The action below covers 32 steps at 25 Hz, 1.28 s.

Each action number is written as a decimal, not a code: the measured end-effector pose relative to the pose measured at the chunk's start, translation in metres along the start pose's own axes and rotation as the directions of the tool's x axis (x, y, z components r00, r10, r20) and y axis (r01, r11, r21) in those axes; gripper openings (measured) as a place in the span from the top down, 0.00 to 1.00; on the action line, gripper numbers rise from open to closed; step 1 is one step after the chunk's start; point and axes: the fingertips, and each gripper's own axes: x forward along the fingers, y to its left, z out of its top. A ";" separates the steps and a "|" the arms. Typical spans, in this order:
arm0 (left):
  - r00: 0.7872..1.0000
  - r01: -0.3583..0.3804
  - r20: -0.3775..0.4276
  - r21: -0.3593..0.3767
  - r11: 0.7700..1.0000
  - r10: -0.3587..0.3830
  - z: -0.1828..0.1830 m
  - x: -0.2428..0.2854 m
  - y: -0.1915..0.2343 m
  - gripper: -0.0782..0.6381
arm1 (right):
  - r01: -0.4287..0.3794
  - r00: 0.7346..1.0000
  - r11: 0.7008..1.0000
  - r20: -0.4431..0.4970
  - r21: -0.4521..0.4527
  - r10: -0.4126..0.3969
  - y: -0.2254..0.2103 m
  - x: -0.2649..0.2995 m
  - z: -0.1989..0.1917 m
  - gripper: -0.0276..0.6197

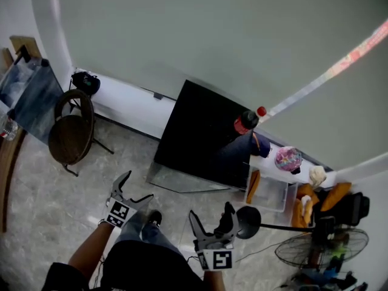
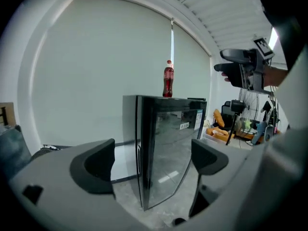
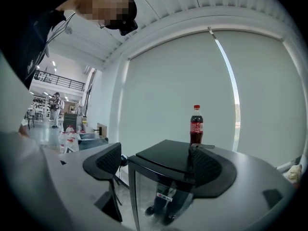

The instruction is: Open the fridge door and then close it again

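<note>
A low black fridge (image 1: pixel 206 129) stands against the pale wall, and its glass door (image 1: pixel 188 179) faces me and looks shut. On its top stands a cola bottle (image 1: pixel 245 122) with a red cap. My left gripper (image 1: pixel 137 187) is open and empty, a short way in front of the door's left part. My right gripper (image 1: pixel 211 211) is also open and empty, in front of the door's right part. The left gripper view shows the fridge (image 2: pixel 166 148) edge-on between the jaws, apart from them. In the right gripper view the fridge (image 3: pixel 161 160) and the bottle (image 3: pixel 196 124) lie ahead.
A round wooden chair (image 1: pixel 71 132) stands to the left, with a black bag (image 1: pixel 86 82) behind it. To the right of the fridge are a clear plastic bin (image 1: pixel 271 193), orange items and a floor fan (image 1: pixel 321 247). A black stand (image 1: pixel 248 221) is near my right gripper.
</note>
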 end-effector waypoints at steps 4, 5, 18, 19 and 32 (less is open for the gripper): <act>0.996 0.068 -0.066 0.005 0.998 -0.068 -0.028 0.032 0.011 0.24 | 0.032 0.999 0.999 -0.008 0.015 -0.032 0.003 0.007 0.005 0.27; 0.993 0.083 -0.083 0.005 0.997 -0.082 -0.034 0.040 0.013 0.25 | 0.036 0.999 0.999 -0.011 0.015 -0.036 0.004 0.009 0.005 0.27; 0.954 0.199 -0.235 0.041 0.979 -0.184 -0.084 0.119 0.017 0.54 | 0.072 0.994 0.997 -0.078 0.027 -0.070 0.018 0.015 -0.006 0.27; 0.952 0.205 -0.244 0.047 0.978 -0.187 -0.087 0.119 0.016 0.56 | 0.074 0.994 0.997 -0.083 0.028 -0.071 0.018 0.016 -0.008 0.27; 0.952 0.196 -0.254 0.072 0.978 -0.173 -0.087 0.123 0.023 0.75 | 0.071 0.993 0.997 -0.097 0.039 -0.067 0.017 0.016 -0.013 0.27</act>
